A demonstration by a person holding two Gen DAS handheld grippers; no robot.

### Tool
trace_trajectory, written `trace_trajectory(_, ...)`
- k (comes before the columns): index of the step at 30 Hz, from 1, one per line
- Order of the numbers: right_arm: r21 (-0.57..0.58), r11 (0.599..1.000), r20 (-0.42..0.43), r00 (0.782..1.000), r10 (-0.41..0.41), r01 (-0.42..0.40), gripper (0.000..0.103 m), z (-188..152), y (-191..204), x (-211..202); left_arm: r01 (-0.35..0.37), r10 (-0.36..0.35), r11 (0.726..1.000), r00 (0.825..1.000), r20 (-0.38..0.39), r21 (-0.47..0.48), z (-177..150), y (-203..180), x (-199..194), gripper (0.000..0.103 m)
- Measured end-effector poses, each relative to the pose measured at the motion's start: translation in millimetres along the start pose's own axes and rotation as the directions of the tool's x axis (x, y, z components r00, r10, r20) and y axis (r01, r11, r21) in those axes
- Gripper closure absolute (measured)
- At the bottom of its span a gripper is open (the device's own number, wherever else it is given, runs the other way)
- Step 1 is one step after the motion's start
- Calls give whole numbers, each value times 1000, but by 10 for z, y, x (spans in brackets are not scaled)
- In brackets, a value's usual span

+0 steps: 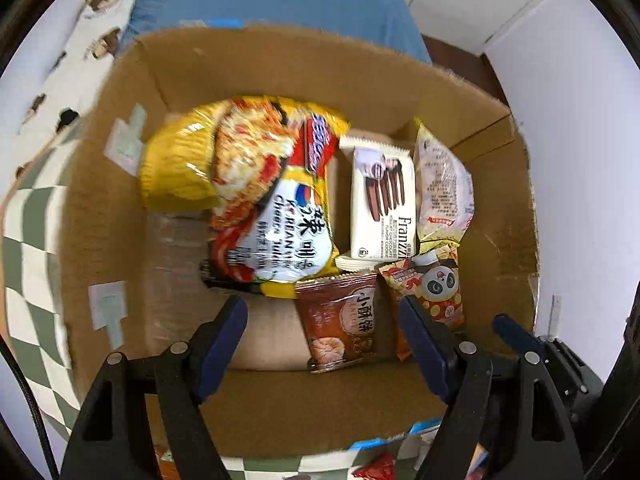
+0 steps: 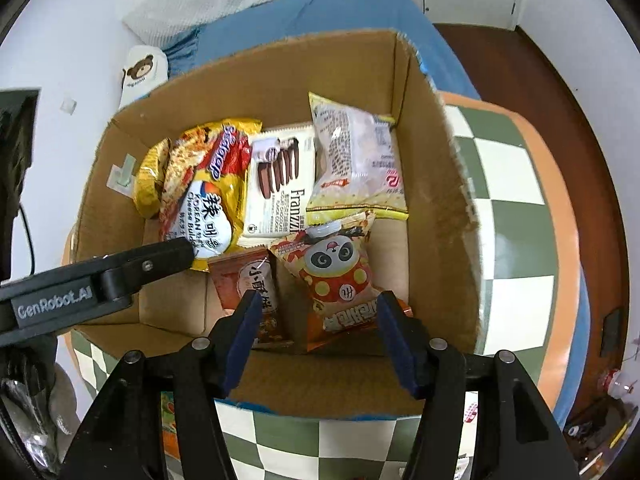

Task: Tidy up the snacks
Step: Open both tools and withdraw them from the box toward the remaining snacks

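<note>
Left gripper (image 1: 324, 336) and right gripper (image 2: 316, 332) above the box (image 2: 432, 168), both parted, holding nothing. In the box: noodle pack (image 1: 256, 196), Franzzi wafers (image 1: 382, 204), white bag (image 1: 442, 188), panda pack (image 2: 340, 276), brown packet (image 1: 340, 316).
</note>
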State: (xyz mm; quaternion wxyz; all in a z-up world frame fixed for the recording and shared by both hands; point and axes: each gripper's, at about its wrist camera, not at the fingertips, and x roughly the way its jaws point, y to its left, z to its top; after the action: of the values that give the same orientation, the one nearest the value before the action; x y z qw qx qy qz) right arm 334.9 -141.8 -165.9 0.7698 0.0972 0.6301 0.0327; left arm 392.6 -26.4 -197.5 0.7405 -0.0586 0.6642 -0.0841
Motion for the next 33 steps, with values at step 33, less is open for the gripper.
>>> trace_trajectory(33,3,999,224,973,49,-51,12,-1238,60,-1184,-114,100,993,920,378,16,-1533,25,-1236,26)
